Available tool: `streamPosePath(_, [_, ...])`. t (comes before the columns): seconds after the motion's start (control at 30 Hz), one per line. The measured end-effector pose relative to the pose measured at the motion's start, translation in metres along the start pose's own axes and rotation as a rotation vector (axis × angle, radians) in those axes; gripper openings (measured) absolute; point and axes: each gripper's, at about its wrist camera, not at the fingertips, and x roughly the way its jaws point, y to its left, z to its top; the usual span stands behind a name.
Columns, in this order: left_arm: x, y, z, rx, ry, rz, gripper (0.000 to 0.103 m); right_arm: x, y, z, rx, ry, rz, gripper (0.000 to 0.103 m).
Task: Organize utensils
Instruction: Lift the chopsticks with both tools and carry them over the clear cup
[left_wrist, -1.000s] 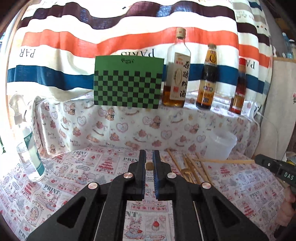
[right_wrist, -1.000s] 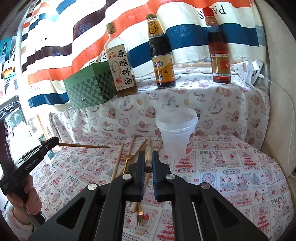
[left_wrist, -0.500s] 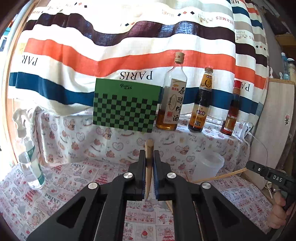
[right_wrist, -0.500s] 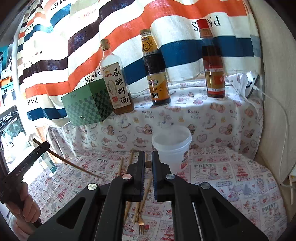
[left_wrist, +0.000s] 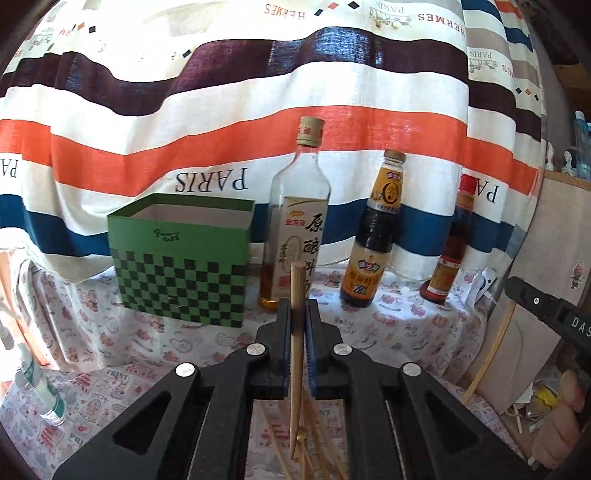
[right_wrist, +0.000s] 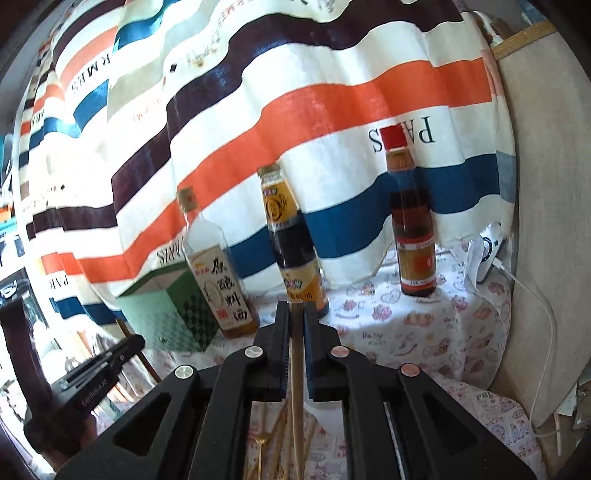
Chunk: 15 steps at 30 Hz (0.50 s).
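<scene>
Both grippers just came up off the tabletop, left gripper (left_wrist: 297, 317) and right gripper (right_wrist: 293, 321) each clenched on a chopstick (left_wrist: 296, 354), now level with the green box (left_wrist: 181, 258). Dropping them in looks next.

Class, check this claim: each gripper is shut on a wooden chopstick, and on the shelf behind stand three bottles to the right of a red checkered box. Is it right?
Not quite. The checkered box is green, not red, as the left wrist view shows. The rest holds: the left gripper and right gripper are each shut on a chopstick, and three bottles stand to the box's right.
</scene>
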Motion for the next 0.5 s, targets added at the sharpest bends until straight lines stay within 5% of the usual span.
streamPosePath(0.17, [0.027, -0.028, 0.020, -0.020, -0.018, -0.075, 0.006, -0.008, -0.026, 0.008, 0.044, -0.207, 0.064, 0.008])
streamPosePath(0.3, [0.043, -0.052, 0.037, -0.011, -0.075, -0.081, 0.006, -0.002, -0.054, 0.003, 0.107, -0.325, -0.054, 0.008])
streamPosePath(0.5, [0.064, -0.082, 0.050, 0.018, -0.142, -0.063, 0.006, 0.018, -0.097, -0.004, 0.248, -0.352, -0.108, 0.008])
